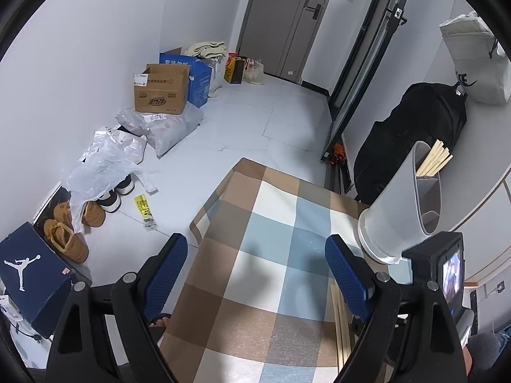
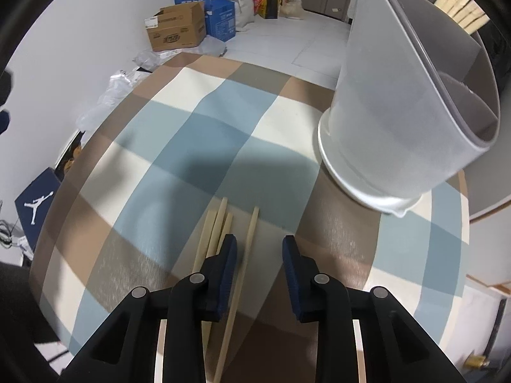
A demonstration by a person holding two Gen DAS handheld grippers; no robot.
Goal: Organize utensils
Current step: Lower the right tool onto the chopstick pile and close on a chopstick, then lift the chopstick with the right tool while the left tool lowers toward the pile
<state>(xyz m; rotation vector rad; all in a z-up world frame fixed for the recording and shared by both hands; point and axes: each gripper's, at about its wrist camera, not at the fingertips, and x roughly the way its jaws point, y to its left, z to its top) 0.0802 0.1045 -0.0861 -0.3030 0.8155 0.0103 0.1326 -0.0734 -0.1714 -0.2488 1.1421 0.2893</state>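
Observation:
A grey utensil holder (image 1: 396, 210) stands on the checked tablecloth (image 1: 265, 255) at the right, with several wooden chopsticks (image 1: 434, 159) in its back compartment. It also shows in the right wrist view (image 2: 399, 111), with its chopsticks (image 2: 460, 9) at the top. Several loose chopsticks (image 2: 223, 239) lie on the cloth (image 2: 179, 134). My right gripper (image 2: 260, 255) is open just above them, one chopstick lying between its fingers. My left gripper (image 1: 255, 268) is open and empty above the cloth, left of the holder. The other gripper (image 1: 447, 268) shows at the right.
Cardboard boxes (image 1: 161, 89), plastic bags (image 1: 105, 162), shoes (image 1: 67, 233) and a blue shoe box (image 1: 35, 274) lie on the floor to the left. A black bag (image 1: 412, 140) and a white tote (image 1: 476, 60) sit behind the holder. A door (image 1: 293, 19) is at the back.

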